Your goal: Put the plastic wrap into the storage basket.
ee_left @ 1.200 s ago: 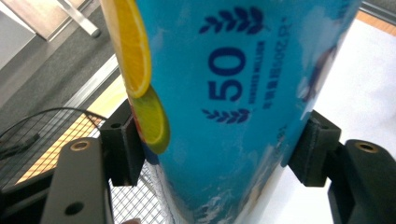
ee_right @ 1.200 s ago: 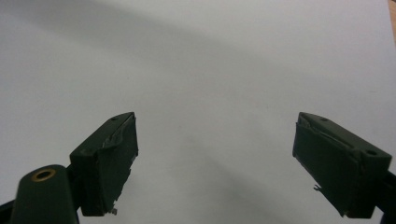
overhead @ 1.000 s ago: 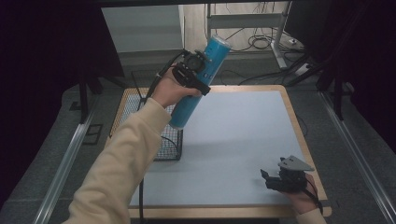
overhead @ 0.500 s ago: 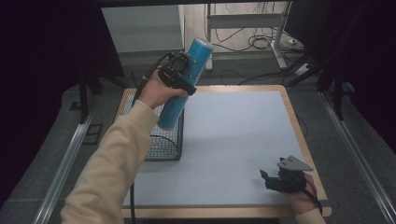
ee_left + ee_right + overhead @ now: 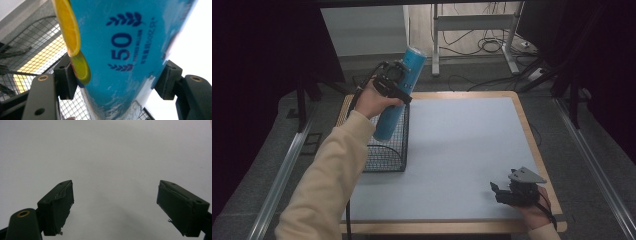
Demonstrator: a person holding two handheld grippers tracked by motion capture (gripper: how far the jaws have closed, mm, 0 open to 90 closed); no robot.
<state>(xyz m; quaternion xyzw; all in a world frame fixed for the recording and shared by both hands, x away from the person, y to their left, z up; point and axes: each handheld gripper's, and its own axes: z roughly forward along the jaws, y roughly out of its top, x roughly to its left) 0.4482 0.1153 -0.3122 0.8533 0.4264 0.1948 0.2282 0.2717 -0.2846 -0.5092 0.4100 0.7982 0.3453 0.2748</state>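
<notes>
Two tools: left tool (image 5: 398, 86) pinches blue can (image 5: 398, 95), tilted above wire basket (image 5: 387, 145), likely for dropping in; right tool (image 5: 501, 192) spread, idle, far from basket.

Left gripper (image 5: 398, 81) raised, clamped; right gripper (image 5: 504, 192) low, jaws apart.

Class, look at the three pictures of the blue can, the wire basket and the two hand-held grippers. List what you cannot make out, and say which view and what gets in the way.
- Small print beside the "50" on the blue can: left gripper view, blurred.
- Near left corner of the wire basket: high view, behind the sleeve.
- Can's lower end: left gripper view, cut off by the bottom edge.
- Right hand-held gripper fingertips: high view, too small for detail.
</notes>
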